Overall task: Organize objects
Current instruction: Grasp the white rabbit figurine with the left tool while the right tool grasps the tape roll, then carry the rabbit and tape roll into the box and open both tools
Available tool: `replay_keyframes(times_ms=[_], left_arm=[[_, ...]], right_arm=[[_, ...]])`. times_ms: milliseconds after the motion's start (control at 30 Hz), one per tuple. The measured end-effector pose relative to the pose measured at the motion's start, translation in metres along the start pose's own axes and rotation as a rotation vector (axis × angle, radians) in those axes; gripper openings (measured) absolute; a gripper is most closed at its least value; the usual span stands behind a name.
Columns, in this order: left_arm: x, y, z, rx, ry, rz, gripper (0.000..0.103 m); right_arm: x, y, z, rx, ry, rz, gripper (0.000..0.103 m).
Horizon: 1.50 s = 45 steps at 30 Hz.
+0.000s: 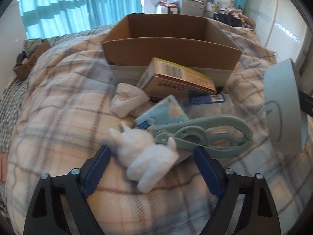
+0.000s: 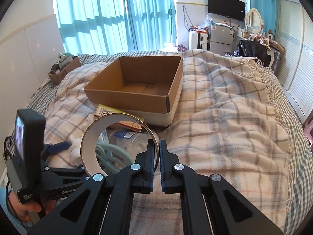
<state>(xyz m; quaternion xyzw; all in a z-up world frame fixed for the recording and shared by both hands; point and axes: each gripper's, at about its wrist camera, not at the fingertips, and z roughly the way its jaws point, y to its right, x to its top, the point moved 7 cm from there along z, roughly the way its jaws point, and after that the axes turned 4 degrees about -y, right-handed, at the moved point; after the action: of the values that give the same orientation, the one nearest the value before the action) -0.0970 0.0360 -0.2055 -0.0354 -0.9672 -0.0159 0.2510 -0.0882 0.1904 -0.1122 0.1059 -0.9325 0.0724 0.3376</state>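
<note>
An empty open cardboard box (image 1: pixel 172 49) (image 2: pixel 135 96) sits on the plaid blanket. In front of it lies a pile: a white rabbit figure (image 1: pixel 146 154), a green clamp tool (image 1: pixel 205 137), a light blue packet (image 1: pixel 164 113), an orange carton (image 1: pixel 176 78) and white cloth (image 1: pixel 127 99). My left gripper (image 1: pixel 152 152) is open, its fingers on either side of the rabbit. My right gripper (image 2: pixel 156 148) is shut on the rim of a tape roll (image 2: pixel 92 137), held above the pile; the roll also shows at the right of the left wrist view (image 1: pixel 281 105).
The plaid blanket (image 2: pixel 225 117) covers a bed and lies in soft folds. A small cardboard box (image 2: pixel 62 72) with items stands at the far left. Curtains, a fridge and furniture stand beyond the bed.
</note>
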Motion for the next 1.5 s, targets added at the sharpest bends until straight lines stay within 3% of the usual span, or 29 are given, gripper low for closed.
replay_keyframes(times_ms=[100, 133, 300, 500, 833, 1133, 1333, 1500], left_arm=[[-0.001, -0.001, 0.003, -0.023, -0.016, -0.003, 0.073], [-0.003, -0.004, 0.001, -0.035, -0.023, -0.022, 0.065], [-0.007, -0.009, -0.012, -0.076, -0.011, -0.066, 0.064], [-0.001, -0.009, -0.057, -0.112, 0.083, -0.07, 0.064], [0.086, -0.023, -0.115, -0.119, 0.236, -0.07, 0.064], [0.176, -0.038, -0.096, -0.112, 0.275, -0.064, 0.064], [0.219, -0.036, -0.062, -0.101, 0.3, -0.008, 0.065], [0.231, -0.031, -0.025, -0.118, 0.273, 0.013, 0.065]], right_arm=[[-0.001, 0.001, -0.001, -0.002, 0.002, 0.002, 0.005], [-0.001, 0.001, -0.002, -0.004, 0.005, 0.001, 0.005], [-0.002, 0.0, -0.011, -0.014, 0.023, -0.01, 0.005], [0.011, -0.004, -0.029, -0.027, 0.067, -0.037, 0.005], [0.074, -0.009, -0.052, -0.047, 0.137, -0.114, 0.005], [0.165, 0.001, -0.033, -0.071, 0.17, -0.149, 0.005], [0.21, 0.008, 0.014, -0.08, 0.148, -0.168, 0.005], [0.226, 0.012, 0.069, -0.079, 0.095, -0.173, 0.005]])
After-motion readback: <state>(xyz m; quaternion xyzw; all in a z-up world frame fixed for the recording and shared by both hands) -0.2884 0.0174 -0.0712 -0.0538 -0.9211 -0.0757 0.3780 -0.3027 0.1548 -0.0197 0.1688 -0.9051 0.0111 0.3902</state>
